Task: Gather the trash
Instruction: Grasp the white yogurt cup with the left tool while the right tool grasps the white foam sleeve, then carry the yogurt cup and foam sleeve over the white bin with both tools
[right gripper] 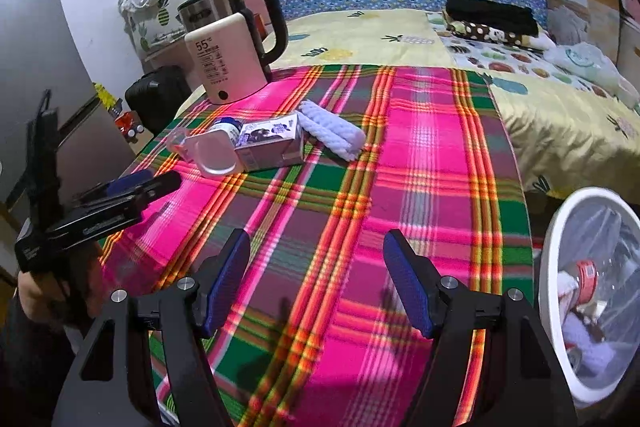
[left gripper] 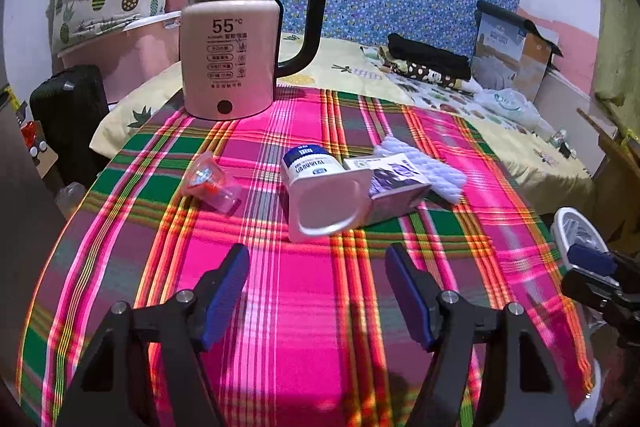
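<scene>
On your plaid cloth (left gripper: 312, 307) the trash lies in a row. Far left is a crumpled red wrapper (left gripper: 208, 179), then a tipped white yogurt cup (left gripper: 320, 195) touching a small purple carton (left gripper: 394, 183), with a white padded roll (left gripper: 424, 167) just beyond. Your left gripper (left gripper: 318, 267) stands open and empty near the cup. Your right gripper (right gripper: 316, 259) is open too, holding nothing. The white bin (right gripper: 560, 247) sits at the right edge.

The table (left gripper: 312, 307) is covered with a bright pink and green checked cloth. On it stand a pink kettle (left gripper: 230, 63), and near the middle lie a tipped yogurt cup (left gripper: 320, 195), a small carton (left gripper: 394, 187), a white folded cloth (left gripper: 424, 165) and a red wrapper (left gripper: 206, 177).
</scene>
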Demonstrator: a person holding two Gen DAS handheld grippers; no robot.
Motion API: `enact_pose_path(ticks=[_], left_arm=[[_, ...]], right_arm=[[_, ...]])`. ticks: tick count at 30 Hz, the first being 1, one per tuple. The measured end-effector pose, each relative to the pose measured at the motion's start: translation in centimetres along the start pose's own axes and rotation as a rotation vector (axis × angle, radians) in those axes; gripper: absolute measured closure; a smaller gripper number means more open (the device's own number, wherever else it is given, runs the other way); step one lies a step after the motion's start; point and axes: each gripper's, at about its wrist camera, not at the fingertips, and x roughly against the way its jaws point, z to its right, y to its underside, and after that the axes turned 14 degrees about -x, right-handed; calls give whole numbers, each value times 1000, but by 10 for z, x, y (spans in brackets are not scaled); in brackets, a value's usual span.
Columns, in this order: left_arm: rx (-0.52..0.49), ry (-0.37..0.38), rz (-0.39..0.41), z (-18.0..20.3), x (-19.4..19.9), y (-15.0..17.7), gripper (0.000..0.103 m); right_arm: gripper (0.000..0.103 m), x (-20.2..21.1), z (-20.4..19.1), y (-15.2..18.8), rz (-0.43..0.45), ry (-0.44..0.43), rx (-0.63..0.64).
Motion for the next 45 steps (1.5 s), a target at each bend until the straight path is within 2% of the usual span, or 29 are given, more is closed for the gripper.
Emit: enact_pose_path(ticks=[5, 8, 11, 13, 16, 18, 23, 28, 30, 34, 36, 40, 42, 45], left_arm=[[-13, -7, -21, -4, -22, -9, 42], [-10, -8, -32, -7, -33, -13, 50], [-6, 1, -43, -10, -41, -15, 64], [-4, 17, -50, -11, -44, -15, 78], [7, 32, -28, -13, -38, -13, 89], [19, 32, -18, -15, -33, -12, 92], [37, 28, -14, -21, -27, -8, 94], [50, 24, -10, -27, -23, -4, 95], [56, 25, -8, -29, -21, -3, 95], [59, 28, -13, -29, -18, 2, 95], [59, 30, -16, -28, -18, 4, 95], [62, 31, -18, -27, -15, 6, 95], [62, 30, -17, -27, -15, 7, 95], [63, 30, -11, -24, -9, 9, 95]], right_arm=[[34, -11, -3, -11, 0, 2, 21], [34, -18, -3, -18, -2, 4, 31], [34, -27, -3, -26, -3, 8, 42], [34, -34, -2, -32, -4, 11, 46], [34, -47, 2, -41, -10, 16, 51], [34, -54, 3, -47, -12, 20, 56], [35, -72, 3, -58, -23, 31, 66], [40, -83, 3, -64, -33, 30, 71], [48, -88, 5, -66, -43, 33, 66], [49, -96, 7, -68, -64, 39, 66], [63, -100, 7, -68, -75, 39, 71], [78, -97, 7, -68, -77, 46, 65], [91, -93, 7, -68, -67, 49, 60], [93, -84, 9, -66, -52, 49, 50]])
